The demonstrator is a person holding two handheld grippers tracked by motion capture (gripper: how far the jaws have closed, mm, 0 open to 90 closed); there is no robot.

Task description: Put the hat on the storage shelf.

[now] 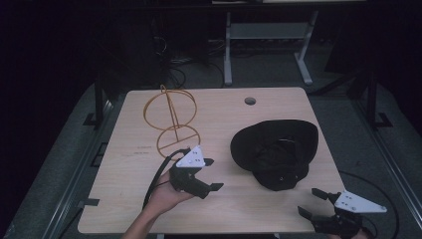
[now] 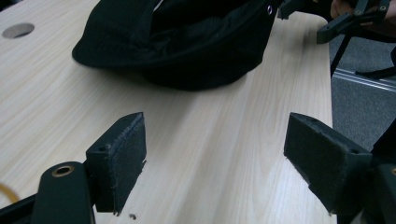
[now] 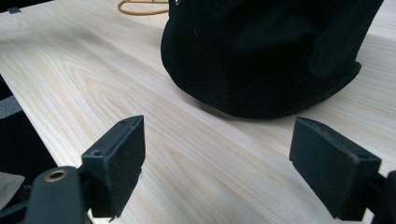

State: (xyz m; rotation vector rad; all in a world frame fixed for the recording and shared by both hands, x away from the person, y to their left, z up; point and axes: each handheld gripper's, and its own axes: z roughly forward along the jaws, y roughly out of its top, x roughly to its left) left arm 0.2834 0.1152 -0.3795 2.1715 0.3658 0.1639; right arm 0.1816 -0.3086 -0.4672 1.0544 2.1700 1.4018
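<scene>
A black brimmed hat (image 1: 276, 149) lies upside down on the right half of the wooden table (image 1: 219, 114). In the left gripper view the hat (image 2: 182, 37) is ahead of the jaws, and in the right gripper view the hat (image 3: 266, 51) looms close. A gold wire stand (image 1: 171, 119) with two rings stands at the back left. My left gripper (image 1: 213, 175) is open, left of the hat, with bare wood between its pads (image 2: 119, 158). My right gripper (image 1: 312, 202) is open at the table's front right corner, just short of the hat.
A round cable hole (image 1: 250, 101) sits near the table's far edge. Beyond the table stand a grey desk frame (image 1: 268, 45) and loose cables on the floor. Bare wood lies across the table's left and front middle.
</scene>
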